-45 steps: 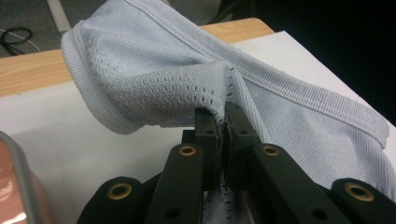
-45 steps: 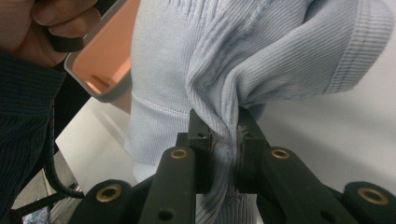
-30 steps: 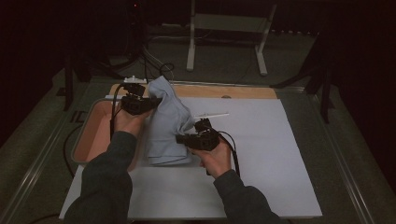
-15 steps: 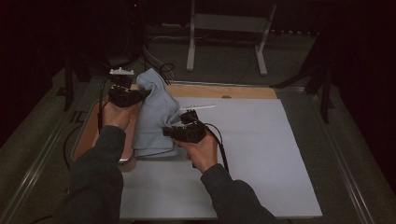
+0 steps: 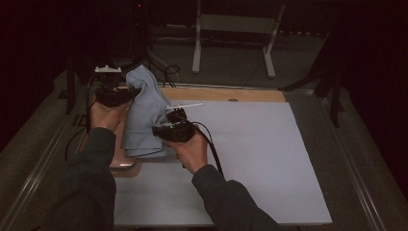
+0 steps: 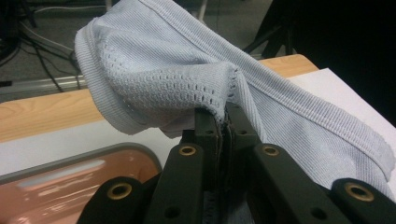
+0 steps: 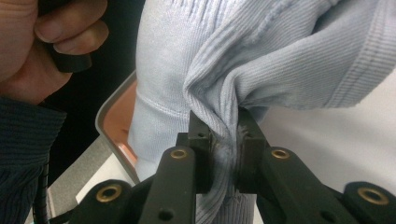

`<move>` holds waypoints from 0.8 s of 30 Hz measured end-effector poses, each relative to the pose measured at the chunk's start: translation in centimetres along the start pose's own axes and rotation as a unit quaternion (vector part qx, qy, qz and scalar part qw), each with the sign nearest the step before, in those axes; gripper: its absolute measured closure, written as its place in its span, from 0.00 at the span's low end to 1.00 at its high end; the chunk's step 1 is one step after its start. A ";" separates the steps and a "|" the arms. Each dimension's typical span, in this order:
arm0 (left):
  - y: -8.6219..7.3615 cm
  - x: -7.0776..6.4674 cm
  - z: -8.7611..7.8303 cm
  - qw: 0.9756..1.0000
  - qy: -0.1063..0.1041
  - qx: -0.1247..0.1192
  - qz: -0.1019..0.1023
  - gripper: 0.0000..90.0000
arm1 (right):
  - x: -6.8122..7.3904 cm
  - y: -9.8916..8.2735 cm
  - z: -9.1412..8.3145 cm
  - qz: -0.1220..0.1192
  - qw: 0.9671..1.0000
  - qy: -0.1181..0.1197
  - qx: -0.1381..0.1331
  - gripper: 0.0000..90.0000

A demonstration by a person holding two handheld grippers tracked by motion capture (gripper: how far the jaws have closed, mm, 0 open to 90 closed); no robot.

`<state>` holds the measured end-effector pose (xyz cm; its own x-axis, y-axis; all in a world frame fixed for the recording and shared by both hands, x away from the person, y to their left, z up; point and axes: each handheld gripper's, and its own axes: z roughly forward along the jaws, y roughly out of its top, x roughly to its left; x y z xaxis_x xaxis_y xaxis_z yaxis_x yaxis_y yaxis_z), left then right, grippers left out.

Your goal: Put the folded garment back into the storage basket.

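Observation:
A pale blue knitted garment hangs between both grippers above the table's left side. My left gripper is shut on its upper edge, raised near the table's far left. In the left gripper view the jaws pinch a fold of the garment at the left gripper's tips. My right gripper is shut on a lower part of the cloth, nearer the person. In the right gripper view the bunched garment is squeezed at the right gripper's tips. The garment's bottom still drapes over the pink tray.
A pink tray with a grey rim lies at the table's left, under the cloth. A white sheet covers most of the table, with a wooden strip along its far edge. A white metal stand is beyond the table.
Both hands have moved left and a little up, carrying the garment with them. The cloth now hangs more upright over the tray.

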<state>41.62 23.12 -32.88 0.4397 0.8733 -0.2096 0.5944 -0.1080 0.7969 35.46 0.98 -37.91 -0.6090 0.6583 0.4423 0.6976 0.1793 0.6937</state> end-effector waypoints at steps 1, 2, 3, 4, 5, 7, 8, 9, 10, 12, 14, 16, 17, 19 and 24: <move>0.0 0.1 -0.1 1.000 0.003 0.000 0.001 0.96 | 0.1 0.0 0.2 -0.001 1.000 0.001 0.000 0.90; 0.0 0.3 -0.2 1.000 0.005 0.000 0.001 0.96 | 0.3 0.1 0.4 -0.002 1.000 0.001 0.000 0.90; 0.0 0.4 -0.3 1.000 0.007 -0.001 0.000 0.96 | 0.4 0.1 0.6 -0.002 1.000 0.001 0.000 0.90; 0.0 0.5 -0.4 1.000 0.008 -0.001 -0.001 0.96 | 0.6 0.2 0.8 -0.002 1.000 0.002 0.000 0.90; 0.0 0.7 -0.5 1.000 0.009 -0.001 0.000 0.96 | 0.7 0.2 1.0 -0.003 1.000 0.003 0.000 0.90; -0.1 1.0 -0.7 1.000 0.012 0.000 0.001 0.96 | 1.0 0.2 1.5 -0.006 1.000 0.002 0.001 0.90; -0.1 1.2 -0.8 1.000 0.014 -0.001 -0.002 0.96 | 1.2 0.2 1.7 -0.008 1.000 0.002 0.001 0.90; -0.1 1.4 -0.9 1.000 0.016 -0.001 -0.004 0.96 | 1.4 0.3 1.9 -0.009 1.000 0.002 0.002 0.90; -0.2 1.6 -0.9 1.000 0.018 -0.002 -0.006 0.96 | 1.5 0.3 2.1 -0.009 1.000 0.002 0.001 0.90; -0.3 2.0 -1.0 1.000 0.019 -0.002 -0.007 0.96 | 1.7 0.4 2.5 -0.011 1.000 0.002 0.004 0.90; -0.3 2.4 -1.1 1.000 0.023 0.000 -0.010 0.96 | 1.9 0.5 2.9 -0.012 1.000 0.000 0.005 0.90; -0.4 2.8 -1.2 1.000 0.025 -0.002 -0.014 0.96 | 2.1 0.7 3.3 -0.012 1.000 -0.003 0.008 0.90; -0.4 3.0 -1.2 1.000 0.027 -0.001 -0.015 0.96 | 2.1 0.7 3.4 -0.013 1.000 -0.003 0.010 0.90; -0.5 3.3 -1.3 0.999 0.030 -0.002 -0.017 0.96 | 2.3 0.9 3.8 -0.013 1.000 -0.004 0.012 0.90; -0.6 4.0 -1.5 0.999 0.033 -0.002 -0.021 0.96 | 2.9 1.0 4.5 -0.016 1.000 -0.006 0.014 0.90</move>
<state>42.02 27.38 -33.37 0.3684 0.9066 -0.2060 0.6091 -0.0680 0.7902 36.10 6.33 -38.48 -0.6267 0.6602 0.4139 0.6885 0.2204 0.6909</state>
